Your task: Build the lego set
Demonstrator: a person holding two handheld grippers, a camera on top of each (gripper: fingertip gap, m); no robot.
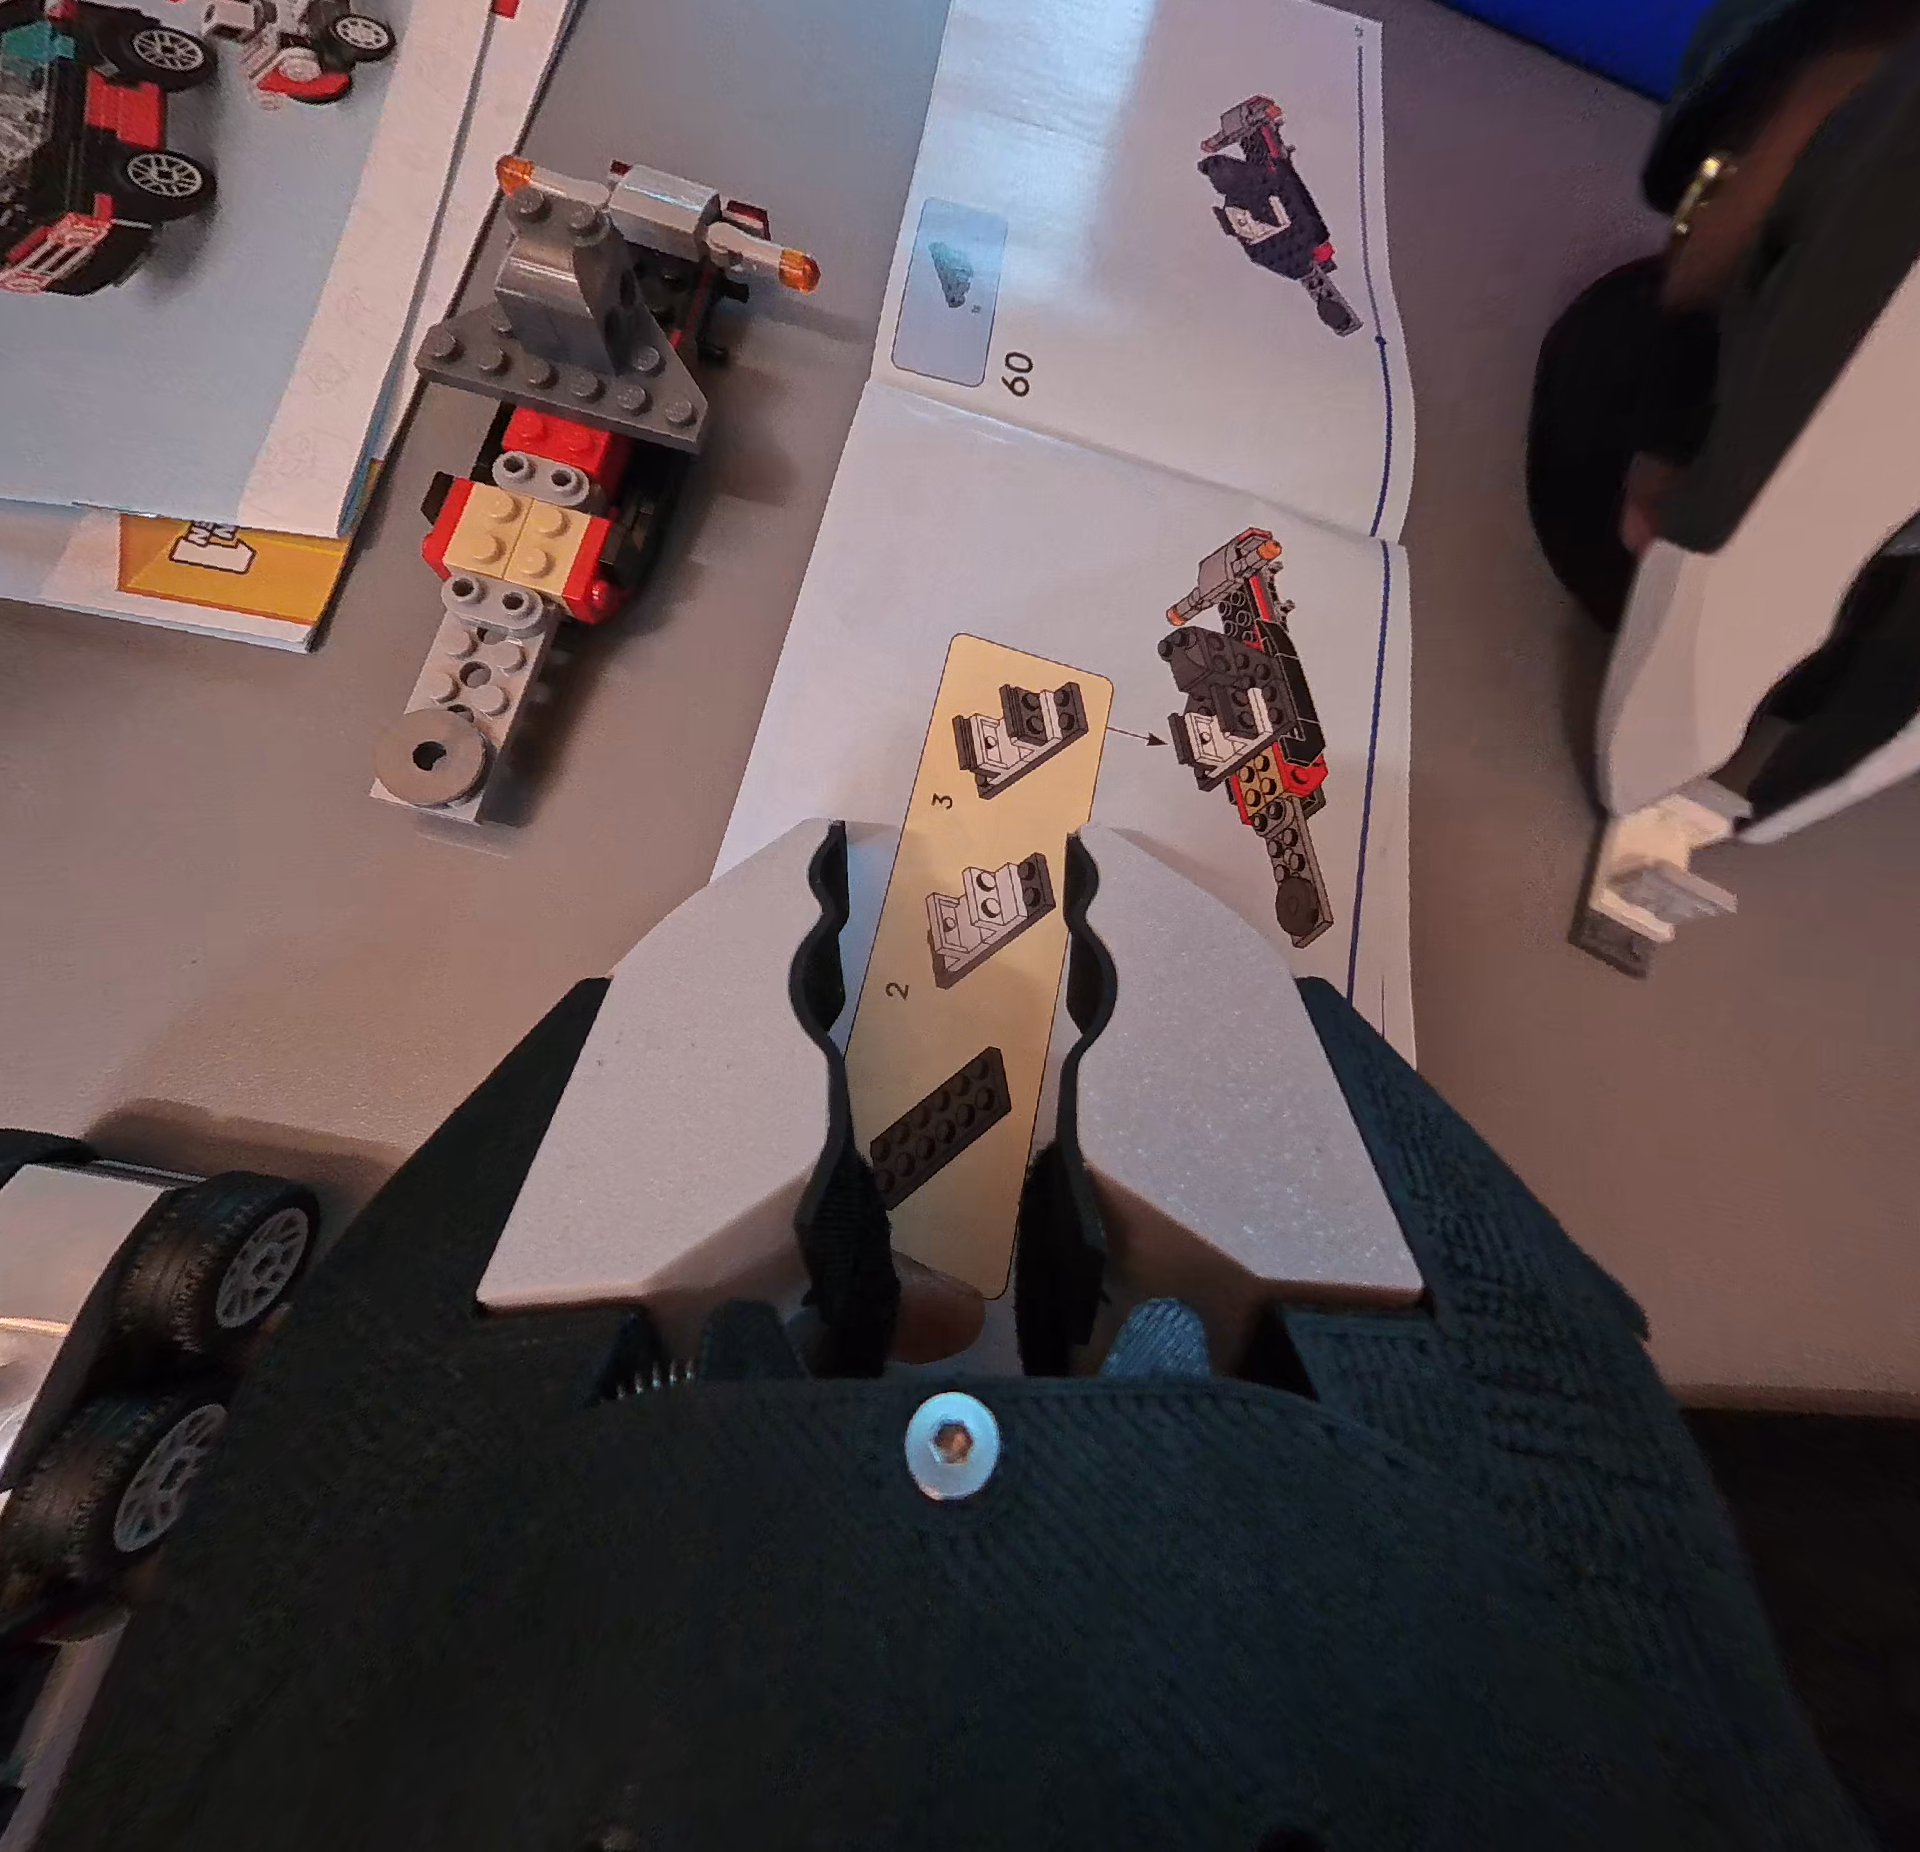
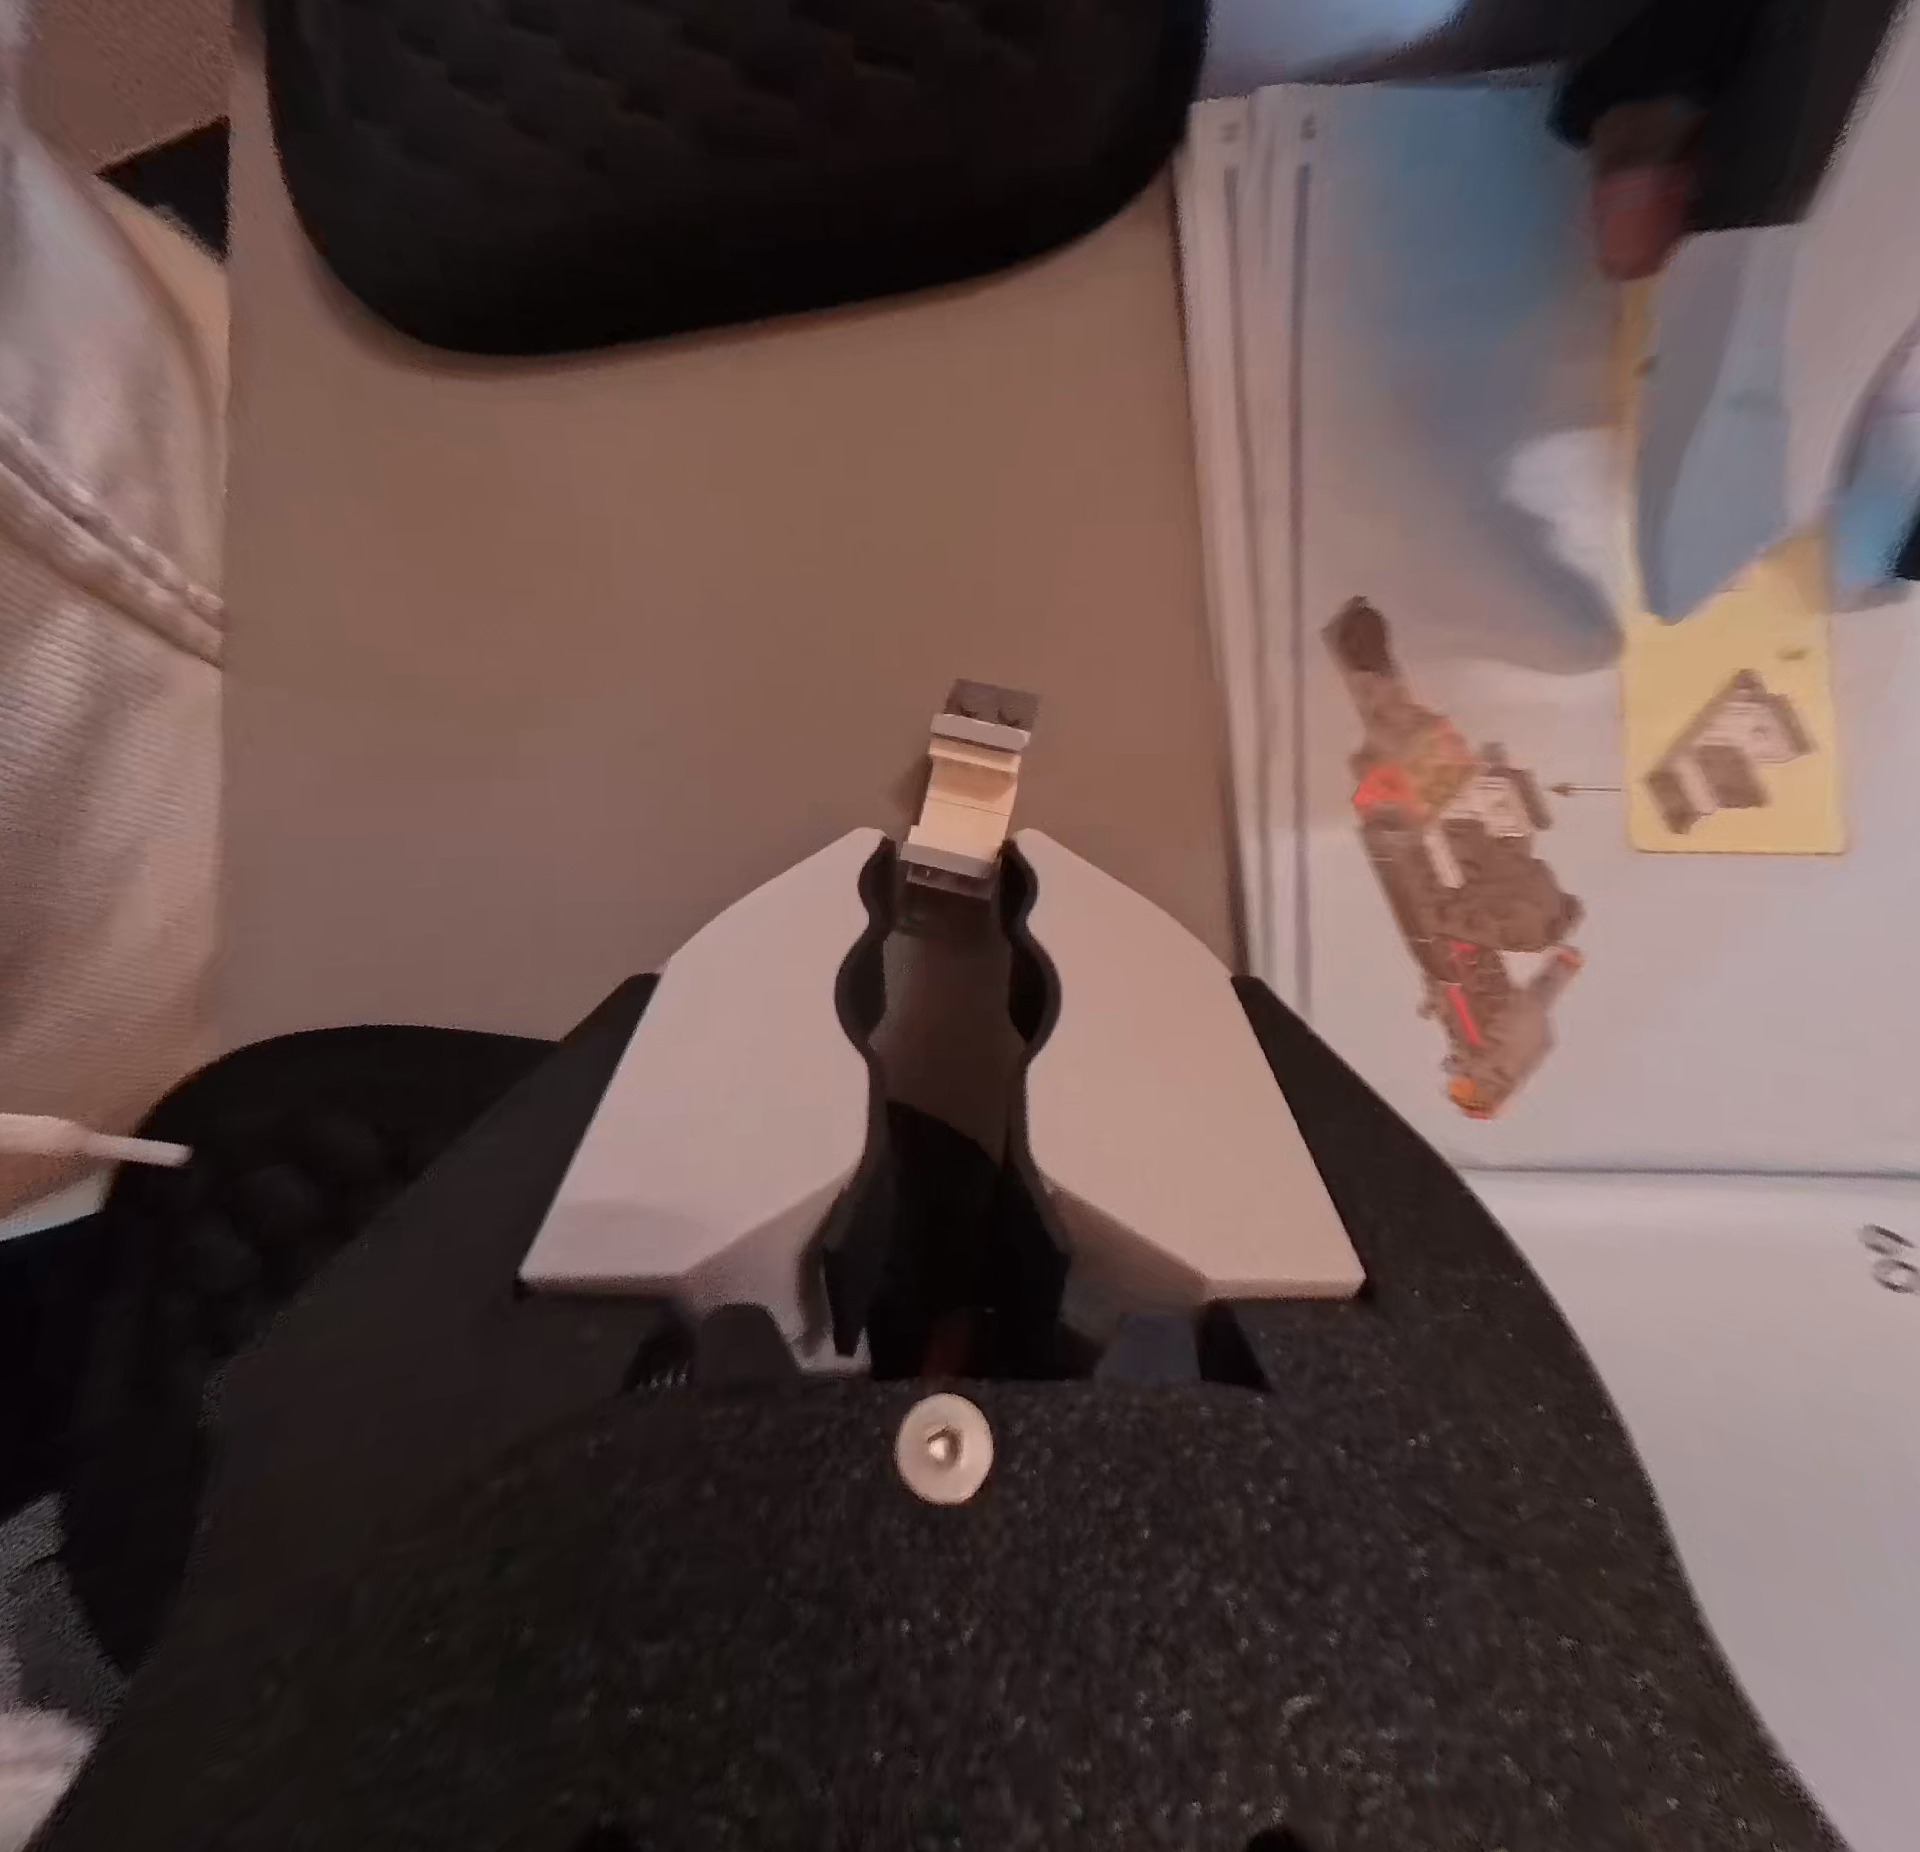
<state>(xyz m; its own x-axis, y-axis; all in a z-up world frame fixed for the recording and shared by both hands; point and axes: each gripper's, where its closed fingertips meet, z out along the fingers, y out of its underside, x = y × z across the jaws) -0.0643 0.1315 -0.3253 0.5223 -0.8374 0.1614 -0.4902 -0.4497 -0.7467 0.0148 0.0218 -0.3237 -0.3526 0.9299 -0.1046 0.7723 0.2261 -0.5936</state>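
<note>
The partly built model (image 1: 561,493), grey, red, tan and black with orange tips, lies on the grey table left of the open instruction booklet (image 1: 1143,400). My left gripper (image 1: 956,846) is open and empty and hovers over the booklet's yellow step panel. My right gripper (image 2: 954,852) is shut on a small white and grey brick assembly (image 2: 966,774) that sticks out past its tips. It also shows at the right of the left wrist view (image 1: 1662,815), holding the assembly (image 1: 1647,893) low over the table, right of the booklet. The booklet shows blurred in the right wrist view (image 2: 1507,867).
More booklets (image 1: 260,275) lie at the upper left. Black wheels with grey hubs (image 1: 197,1272) sit at the lower left. A dark round object (image 1: 1590,431) lies right of the booklet. A black chair cushion (image 2: 727,119) lies beyond the table edge (image 1: 1787,1387).
</note>
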